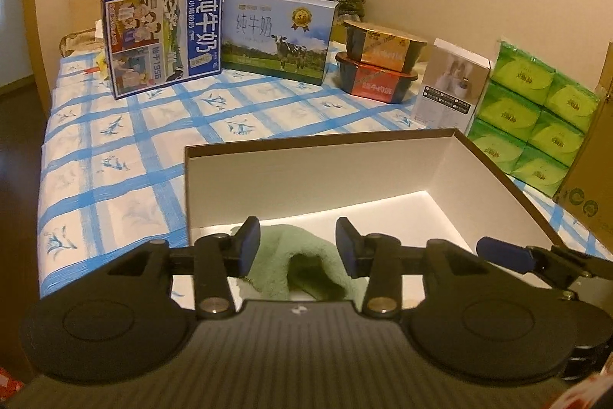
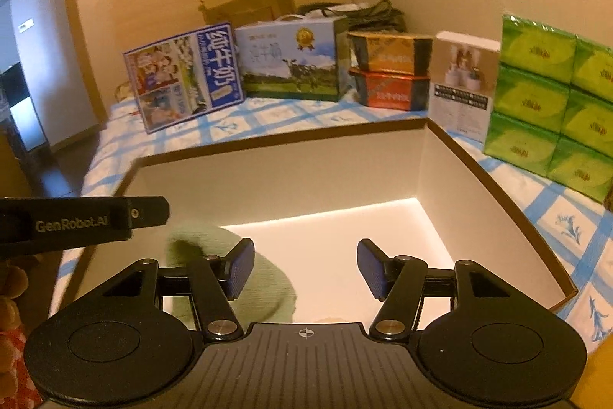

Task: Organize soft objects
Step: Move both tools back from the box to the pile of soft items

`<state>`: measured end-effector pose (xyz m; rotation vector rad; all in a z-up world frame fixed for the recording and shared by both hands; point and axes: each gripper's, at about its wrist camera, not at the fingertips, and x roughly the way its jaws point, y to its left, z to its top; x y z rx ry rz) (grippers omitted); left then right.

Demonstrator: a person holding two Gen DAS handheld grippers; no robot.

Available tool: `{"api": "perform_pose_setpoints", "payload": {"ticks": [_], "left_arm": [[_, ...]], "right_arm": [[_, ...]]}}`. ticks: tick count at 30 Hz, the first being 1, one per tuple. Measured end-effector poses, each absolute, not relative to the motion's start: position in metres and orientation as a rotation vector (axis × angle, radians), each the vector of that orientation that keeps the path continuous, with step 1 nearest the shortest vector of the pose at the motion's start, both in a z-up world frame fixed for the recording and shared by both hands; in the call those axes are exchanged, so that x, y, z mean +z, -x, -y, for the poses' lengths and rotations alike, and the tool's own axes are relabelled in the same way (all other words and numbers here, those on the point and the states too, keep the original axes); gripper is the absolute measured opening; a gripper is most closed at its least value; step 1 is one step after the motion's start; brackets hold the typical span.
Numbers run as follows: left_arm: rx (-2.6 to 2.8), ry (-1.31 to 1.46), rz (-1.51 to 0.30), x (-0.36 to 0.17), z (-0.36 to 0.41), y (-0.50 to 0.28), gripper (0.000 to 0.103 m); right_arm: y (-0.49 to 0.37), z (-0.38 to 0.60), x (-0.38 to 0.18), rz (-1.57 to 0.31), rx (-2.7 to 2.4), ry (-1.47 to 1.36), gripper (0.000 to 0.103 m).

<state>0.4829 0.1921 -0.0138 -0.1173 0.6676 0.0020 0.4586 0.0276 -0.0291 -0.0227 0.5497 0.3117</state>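
Observation:
A pale green towel lies crumpled on the floor of an open white-lined box on the bed. My left gripper is open, its blue pads on either side of the towel, just above it. In the right wrist view the towel lies at the box's near left, partly behind my left finger pad. My right gripper is open and empty over the box floor. The left gripper's body shows at the left edge.
The bed has a blue-checked cover. At the back stand two milk cartons, stacked food tubs, a white box and green tissue packs. A cardboard box stands at the right.

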Motion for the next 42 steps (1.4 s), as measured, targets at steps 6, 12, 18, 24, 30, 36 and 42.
{"api": "perform_pose_setpoints", "payload": {"ticks": [6,12,18,24,30,36,42], "left_arm": [[0.007,0.139,-0.654,0.005,-0.197,-0.455,0.043],[0.017,0.166,-0.633,0.031,-0.201,-0.406,0.043],[0.012,0.204,-0.613,0.051,-0.192,-0.339,0.048],[0.004,0.202,-0.619,0.058,-0.169,-0.274,0.049],[-0.01,0.225,-0.639,0.055,-0.143,-0.214,0.049],[-0.018,0.201,-0.633,0.059,-0.111,-0.169,0.049],[-0.039,0.215,-0.642,0.057,-0.087,-0.137,0.049]], "right_arm": [[-0.424,-0.028,-0.01,-0.524,0.358,0.027,0.06],[-0.368,-0.016,0.015,-0.49,0.408,0.007,0.06],[-0.307,0.01,0.033,-0.478,0.434,-0.008,0.06],[-0.251,0.052,0.039,-0.483,0.428,-0.059,0.06],[-0.203,0.096,0.039,-0.488,0.418,-0.119,0.062],[-0.16,0.142,0.035,-0.488,0.387,-0.144,0.064],[-0.129,0.181,0.026,-0.497,0.345,-0.159,0.064]]}}
